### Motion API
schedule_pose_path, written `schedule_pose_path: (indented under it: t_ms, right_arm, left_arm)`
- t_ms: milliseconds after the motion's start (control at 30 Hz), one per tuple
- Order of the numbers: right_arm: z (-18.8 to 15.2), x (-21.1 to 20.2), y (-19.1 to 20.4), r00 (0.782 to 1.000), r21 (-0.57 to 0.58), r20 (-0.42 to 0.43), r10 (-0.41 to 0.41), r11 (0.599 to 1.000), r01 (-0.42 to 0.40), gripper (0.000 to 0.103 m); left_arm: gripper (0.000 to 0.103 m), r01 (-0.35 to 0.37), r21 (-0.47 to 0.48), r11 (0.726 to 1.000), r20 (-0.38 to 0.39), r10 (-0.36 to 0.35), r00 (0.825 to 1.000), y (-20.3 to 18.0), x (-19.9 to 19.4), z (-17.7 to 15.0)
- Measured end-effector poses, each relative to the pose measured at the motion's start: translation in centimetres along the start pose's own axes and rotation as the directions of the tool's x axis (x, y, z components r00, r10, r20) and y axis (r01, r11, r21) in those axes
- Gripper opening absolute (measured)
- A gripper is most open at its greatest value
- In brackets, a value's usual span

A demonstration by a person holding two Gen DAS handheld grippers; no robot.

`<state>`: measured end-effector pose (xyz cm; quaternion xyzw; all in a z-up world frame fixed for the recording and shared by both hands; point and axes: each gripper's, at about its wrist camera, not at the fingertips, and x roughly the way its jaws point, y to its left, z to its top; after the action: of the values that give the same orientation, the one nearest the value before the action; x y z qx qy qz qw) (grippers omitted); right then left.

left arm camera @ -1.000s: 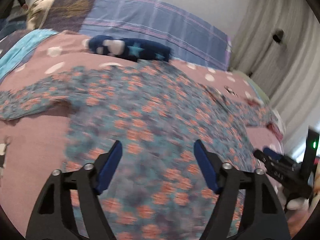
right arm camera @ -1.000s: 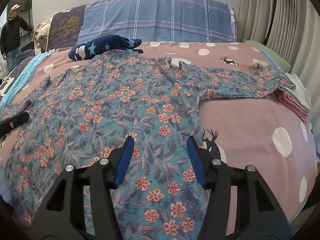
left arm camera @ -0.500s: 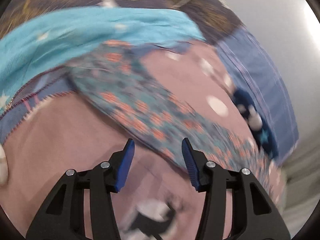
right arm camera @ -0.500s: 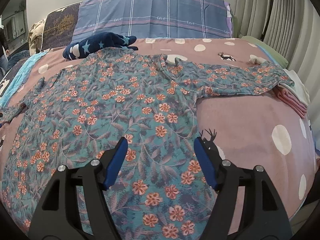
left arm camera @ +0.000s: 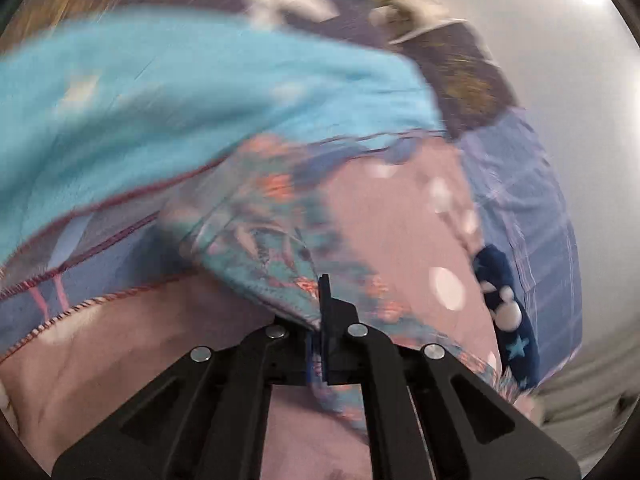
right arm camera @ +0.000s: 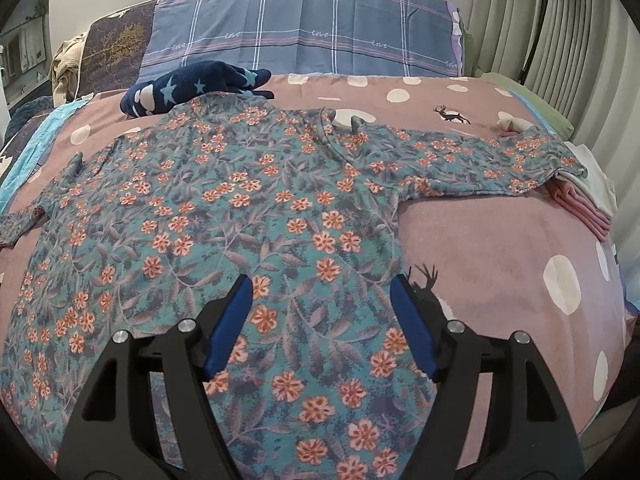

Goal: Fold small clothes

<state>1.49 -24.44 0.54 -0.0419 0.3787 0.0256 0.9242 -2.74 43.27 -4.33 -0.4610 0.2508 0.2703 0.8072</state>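
A teal floral long-sleeved top (right arm camera: 256, 216) lies spread flat on the pink dotted bed cover (right arm camera: 500, 264), sleeves out to both sides. My right gripper (right arm camera: 320, 320) is open and empty, hovering over the lower body of the top. In the blurred left wrist view, my left gripper (left arm camera: 318, 320) is shut on the left sleeve (left arm camera: 272, 248) of the top near its cuff, with the fabric pinched between the pads.
A navy star-patterned garment (right arm camera: 192, 88) lies at the far side by the plaid pillow (right arm camera: 320, 36). A light blue blanket (left arm camera: 180, 100) borders the left sleeve. Folded pink and white clothes (right arm camera: 584, 200) sit at the right edge under the right cuff.
My left gripper swung from over the top's body to the left sleeve and closed on it. My right gripper opened a little wider and stayed over the top.
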Motion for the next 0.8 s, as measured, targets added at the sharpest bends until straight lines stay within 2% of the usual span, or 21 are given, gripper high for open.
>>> schedule_pose_path:
  t_ms: [67,100,167,200,267,300,333,367,400,433,467,500,533,600,633,733,800]
  right_arm:
    - [0.2,0.3,-0.1,1.0,0.001,-0.005,-0.002,1.0,0.002,0.072]
    - [0.4,0.4,-0.1,1.0,0.003,-0.006,0.001,1.0,-0.001,0.072]
    - [0.6,0.3,-0.1,1.0,0.01,0.002,0.013,1.0,-0.013,0.072]
    - [0.8,0.2,0.0,1.0,0.012,0.01,0.017,1.0,-0.017,0.072]
    - [0.9,0.0,0.0,1.0,0.014,0.023,0.019,1.0,-0.019,0.072]
    - [0.9,-0.1,0.0,0.999,0.015,0.026,0.019,1.0,-0.02,0.072]
    - [0.9,-0.2,-0.1,0.999,0.017,0.027,0.02,1.0,-0.02,0.072]
    - [0.8,-0.3,-0.4,1.0,0.019,0.025,0.018,1.0,-0.018,0.073]
    - [0.7,-0.3,-0.7,1.0,0.023,0.021,0.013,1.0,-0.013,0.073]
    - [0.6,-0.3,-1.0,1.0,0.03,0.014,0.008,1.0,-0.009,0.073]
    - [0.5,-0.2,-1.4,1.0,0.036,0.008,0.007,0.999,-0.008,0.073]
    - [0.4,-0.1,-1.9,1.0,0.044,-0.001,0.007,0.999,-0.007,0.073]
    - [0.3,-0.1,-2.3,1.0,0.051,-0.008,0.004,0.999,-0.004,0.073]
    - [0.3,0.1,-3.0,1.0,0.053,-0.014,-0.003,0.999,0.003,0.073]
    - [0.3,0.4,-3.2,1.0,0.049,-0.02,-0.005,0.999,0.006,0.073]
    - [0.9,1.4,-3.4,0.999,0.041,-0.041,0.022,0.999,-0.021,0.073]
    - [2.1,2.3,-2.6,0.995,0.027,-0.053,0.08,0.997,-0.079,0.073]
  left_arm:
    - [0.002,0.05,0.133,0.99,0.04,-0.056,0.998,-4.6,-1.5,-0.6]
    - [0.002,0.09,0.206,0.974,0.046,-0.101,0.994,-7.6,-2.1,-1.2]
    - [0.002,0.167,0.342,0.925,0.023,-0.186,0.982,-13.5,-3.1,-3.1]
    - [0.002,0.216,0.426,0.878,-0.008,-0.235,0.972,-17.4,-3.5,-4.9]
    - [0.002,0.29,0.54,0.79,-0.077,-0.297,0.952,-22.9,-3.5,-8.5]
    - [0.002,0.317,0.577,0.752,-0.109,-0.314,0.943,-24.9,-3.4,-10.3]
    - [0.003,0.36,0.623,0.695,-0.168,-0.331,0.928,-27.5,-3.0,-13.1]
    - [0.003,0.393,0.652,0.648,-0.218,-0.336,0.916,-29.2,-2.5,-15.7]
    - [0.009,0.418,0.676,0.606,-0.263,-0.331,0.906,-30.7,-1.9,-18.2]
    - [0.03,0.438,0.704,0.559,-0.317,-0.303,0.898,-31.8,-1.1,-21.5]
    - [0.041,0.445,0.723,0.528,-0.352,-0.273,0.895,-32.5,-0.5,-23.8]
    - [0.045,0.449,0.742,0.498,-0.378,-0.244,0.893,-32.7,0.0,-25.9]
    - [0.045,0.46,0.763,0.455,-0.41,-0.21,0.888,-32.6,0.3,-28.3]
    - [0.045,0.468,0.779,0.417,-0.433,-0.182,0.883,-31.6,0.2,-29.6]
    - [0.047,0.461,0.791,0.404,-0.43,-0.17,0.887,-30.9,-0.1,-29.8]
    - [0.06,0.405,0.824,0.396,-0.367,-0.17,0.914,-28.3,-2.0,-28.1]
    - [0.062,0.356,0.846,0.398,-0.315,-0.168,0.934,-26.3,-3.2,-26.6]
